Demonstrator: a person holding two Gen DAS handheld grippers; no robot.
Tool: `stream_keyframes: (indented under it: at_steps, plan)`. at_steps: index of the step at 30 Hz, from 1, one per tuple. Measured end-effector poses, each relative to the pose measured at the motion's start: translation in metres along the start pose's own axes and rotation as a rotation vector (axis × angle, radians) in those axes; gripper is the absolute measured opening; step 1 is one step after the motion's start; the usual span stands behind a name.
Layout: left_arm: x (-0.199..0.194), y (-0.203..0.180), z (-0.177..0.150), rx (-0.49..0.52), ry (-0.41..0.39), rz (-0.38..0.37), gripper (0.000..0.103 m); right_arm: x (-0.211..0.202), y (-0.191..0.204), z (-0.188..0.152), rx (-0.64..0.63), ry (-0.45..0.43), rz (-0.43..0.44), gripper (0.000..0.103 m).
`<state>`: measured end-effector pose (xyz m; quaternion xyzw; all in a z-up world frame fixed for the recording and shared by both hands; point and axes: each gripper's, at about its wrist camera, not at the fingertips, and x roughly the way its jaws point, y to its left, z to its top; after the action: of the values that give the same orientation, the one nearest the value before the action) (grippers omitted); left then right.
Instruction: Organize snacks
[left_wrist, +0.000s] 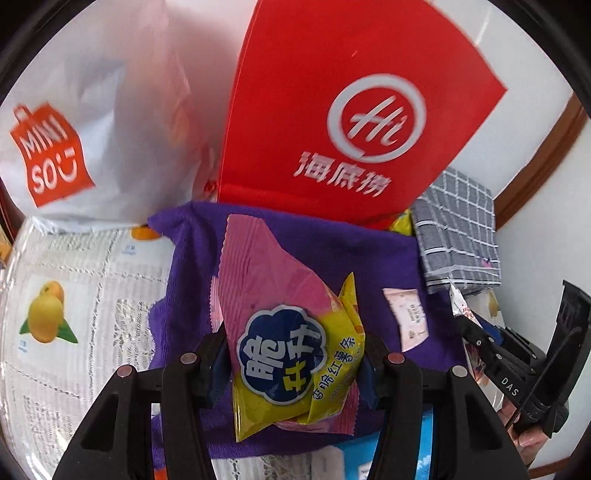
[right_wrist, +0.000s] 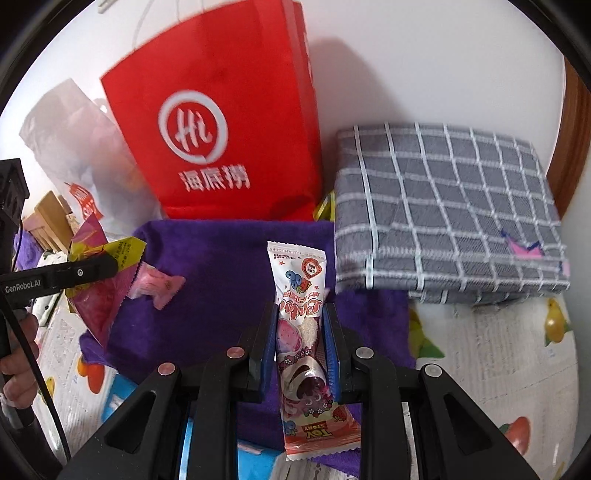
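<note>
My left gripper (left_wrist: 295, 363) is closed on a pink-and-yellow chip packet (left_wrist: 291, 332), pinched across its middle so the crinkly bag hangs steady above the purple towel (left_wrist: 192, 258). My right gripper (right_wrist: 300, 345) is clamped on a slim white-and-pink snack bar (right_wrist: 301, 332), gripped on its narrow sides so it points straight ahead. I judge both are held up clear of the table for dropping into a bag. One small pink wrapped sweet (right_wrist: 157, 282) lies on the towel, not yet picked up. Behind the towel stands the red paper bag (right_wrist: 229, 129); I cannot see inside it. The white plastic bag (left_wrist: 92, 122) beside it shows faint shapes through its skin, nothing I can name. A folded grey checked cloth (right_wrist: 443, 210) sits to the right.
</note>
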<state>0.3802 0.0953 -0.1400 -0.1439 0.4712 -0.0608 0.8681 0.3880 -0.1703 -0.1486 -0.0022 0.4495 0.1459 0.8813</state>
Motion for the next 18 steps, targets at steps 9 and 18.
stream_keyframes:
  at_steps: [9, 18]
  plan:
    - [0.035, 0.004, -0.006, -0.016, 0.059, -0.004, 0.052, 0.026, -0.007, -0.013, -0.004, 0.02, -0.023, 0.024]
    - [0.051, 0.0, -0.007, -0.023, 0.077, -0.008, 0.053, 0.038, -0.008, -0.02, -0.022, 0.06, -0.057, 0.025]
